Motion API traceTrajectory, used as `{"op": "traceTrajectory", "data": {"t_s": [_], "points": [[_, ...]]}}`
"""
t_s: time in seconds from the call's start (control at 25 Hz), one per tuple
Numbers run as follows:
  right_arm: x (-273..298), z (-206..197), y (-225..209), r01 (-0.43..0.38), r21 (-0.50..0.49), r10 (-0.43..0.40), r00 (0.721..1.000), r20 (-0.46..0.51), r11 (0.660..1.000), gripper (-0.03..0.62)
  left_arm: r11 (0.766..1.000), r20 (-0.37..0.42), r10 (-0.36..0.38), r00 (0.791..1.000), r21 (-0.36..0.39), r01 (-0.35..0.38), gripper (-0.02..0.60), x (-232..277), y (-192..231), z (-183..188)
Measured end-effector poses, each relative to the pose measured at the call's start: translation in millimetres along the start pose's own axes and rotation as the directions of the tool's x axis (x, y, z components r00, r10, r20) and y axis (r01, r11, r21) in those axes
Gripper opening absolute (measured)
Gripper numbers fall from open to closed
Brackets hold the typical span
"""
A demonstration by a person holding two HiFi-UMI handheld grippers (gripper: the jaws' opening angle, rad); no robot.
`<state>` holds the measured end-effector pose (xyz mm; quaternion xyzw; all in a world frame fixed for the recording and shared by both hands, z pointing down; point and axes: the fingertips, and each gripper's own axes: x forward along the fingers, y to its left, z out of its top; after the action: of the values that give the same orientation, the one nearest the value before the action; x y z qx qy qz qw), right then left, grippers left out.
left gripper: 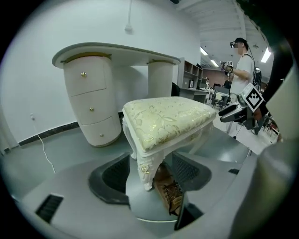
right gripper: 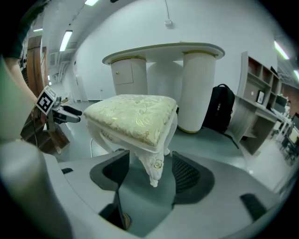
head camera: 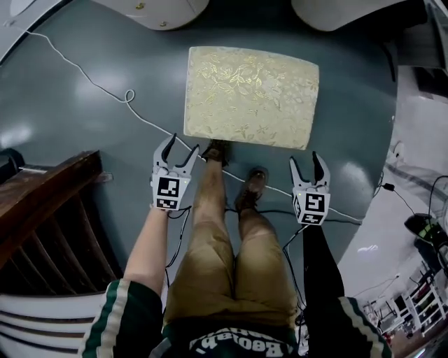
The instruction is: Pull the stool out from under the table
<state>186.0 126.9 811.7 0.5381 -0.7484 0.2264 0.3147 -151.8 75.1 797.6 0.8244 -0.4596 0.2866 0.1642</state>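
The stool (head camera: 250, 94), white with a cream and gold cushion, stands on the grey floor in front of the white table (head camera: 162, 12), out from under it. In the head view my left gripper (head camera: 184, 143) hovers open just short of the stool's near left corner. My right gripper (head camera: 304, 159) hovers open just short of its near right corner. Neither touches it. The left gripper view shows the stool (left gripper: 166, 119) with one carved leg (left gripper: 144, 170) lined up in the gap of the open left gripper (left gripper: 152, 175). Another leg (right gripper: 155, 170) lines up likewise in the open right gripper (right gripper: 149, 175).
My two brown shoes (head camera: 218, 151) stand at the stool's near edge. A white cable (head camera: 105, 91) runs across the floor on the left. A dark wooden railing (head camera: 49, 210) is at the near left. A black backpack (right gripper: 222, 109) leans by the table, and another person (left gripper: 243, 65) stands far off.
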Motion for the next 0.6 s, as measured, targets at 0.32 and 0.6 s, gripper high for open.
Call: {"op": "traceTrajectory", "data": {"t_s": [0.32, 0.6], "points": [[-97.7, 99.3, -3.4, -0.004, -0.017, 0.007, 0.985, 0.172, 1.0, 0.284, 0.999, 0.185, 0.004, 0.983, 0.032, -0.011, 0.31, -102.9, -32.2, 138.9], [-180.3, 234.0, 15.0, -0.017, -0.094, 0.052, 0.923, 0.381, 0.995, 0.24, 0.996, 0.372, 0.027, 0.928, 0.069, -0.057, 0.31, -183.8, -52.6, 287.7]]}}
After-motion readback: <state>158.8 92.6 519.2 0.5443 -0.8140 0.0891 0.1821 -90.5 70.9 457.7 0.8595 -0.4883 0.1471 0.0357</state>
